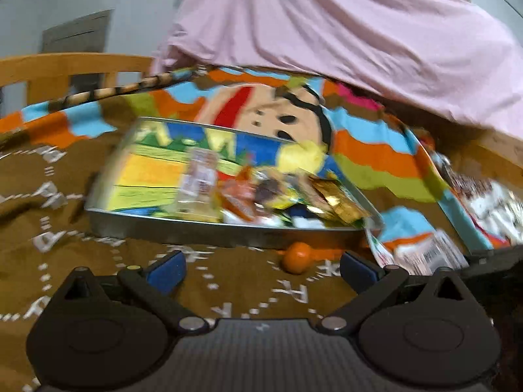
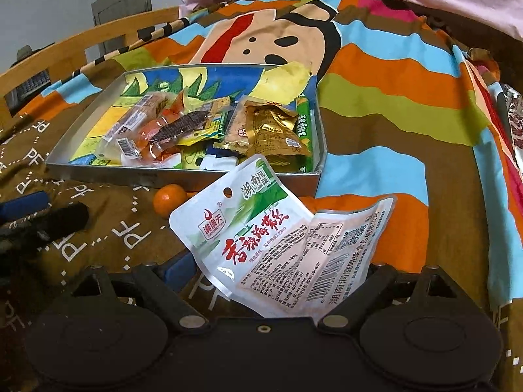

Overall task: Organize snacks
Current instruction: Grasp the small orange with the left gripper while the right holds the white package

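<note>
A metal tin (image 2: 98,166) lies on the bed with several snack packets in it, among them a gold packet (image 2: 271,127) and a clear sausage pack (image 2: 137,121). The tin also shows, blurred, in the left wrist view (image 1: 183,232). My right gripper (image 2: 278,271) holds a white and green snack packet (image 2: 261,235) just in front of the tin's near right corner. A small orange (image 2: 170,200) lies against the tin's front wall; it also shows in the left wrist view (image 1: 296,257). My left gripper (image 1: 261,266) is open and empty, just short of the orange.
The bed is covered by a colourful cartoon blanket (image 2: 376,104). A pink sheet (image 1: 327,26) is bunched up behind it. A wooden bed rail (image 2: 65,49) runs along the far left. My left gripper's finger (image 2: 26,205) shows at the left edge of the right wrist view.
</note>
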Tool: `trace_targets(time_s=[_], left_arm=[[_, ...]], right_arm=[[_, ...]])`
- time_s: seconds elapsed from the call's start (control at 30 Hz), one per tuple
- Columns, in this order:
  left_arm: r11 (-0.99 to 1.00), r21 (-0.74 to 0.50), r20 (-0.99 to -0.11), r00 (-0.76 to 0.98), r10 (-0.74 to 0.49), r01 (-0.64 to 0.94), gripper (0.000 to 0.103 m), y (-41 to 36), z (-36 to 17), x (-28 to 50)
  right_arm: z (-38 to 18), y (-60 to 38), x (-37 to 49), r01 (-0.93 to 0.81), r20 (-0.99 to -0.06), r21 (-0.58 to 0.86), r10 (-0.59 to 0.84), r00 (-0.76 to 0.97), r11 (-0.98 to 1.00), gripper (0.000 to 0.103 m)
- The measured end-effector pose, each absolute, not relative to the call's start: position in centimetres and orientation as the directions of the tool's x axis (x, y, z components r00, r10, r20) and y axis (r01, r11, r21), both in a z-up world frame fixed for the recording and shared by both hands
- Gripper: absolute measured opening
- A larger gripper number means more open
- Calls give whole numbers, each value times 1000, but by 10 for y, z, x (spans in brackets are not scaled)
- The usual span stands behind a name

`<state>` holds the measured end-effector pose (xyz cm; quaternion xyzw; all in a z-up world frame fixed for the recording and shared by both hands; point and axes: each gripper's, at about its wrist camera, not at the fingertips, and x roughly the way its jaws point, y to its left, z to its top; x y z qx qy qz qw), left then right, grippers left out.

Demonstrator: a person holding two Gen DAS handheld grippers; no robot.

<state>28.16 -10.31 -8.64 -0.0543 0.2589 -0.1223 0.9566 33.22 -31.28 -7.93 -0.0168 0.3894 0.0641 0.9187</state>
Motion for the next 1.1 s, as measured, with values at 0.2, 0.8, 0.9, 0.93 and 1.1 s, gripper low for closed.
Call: trace_targets(time_s=[0.2, 0.8, 0.9, 0.93, 1.1], left_arm=[[945, -145, -529, 784, -325, 293, 101, -119, -87, 314], [926, -89, -618, 709, -340, 367, 56, -146, -115, 358], [926, -57, -623, 711, -325, 373, 51, -152, -116, 357], [925, -53, -627, 708, -323, 376, 50, -153, -117, 358], [933, -43, -646, 703, -299, 357, 42, -155, -120, 361]], right_arm=[[-78, -318, 328, -129, -700, 39, 120, 704, 991, 87], [-85, -329, 330, -126, -699, 51, 125, 704, 991, 86], [-87, -329, 334, -117, -693, 57, 124, 710, 991, 88], [-88, -329, 335, -115, -691, 59, 124, 712, 992, 90], [-94, -324, 346, -102, -675, 53, 111, 729, 993, 91]])
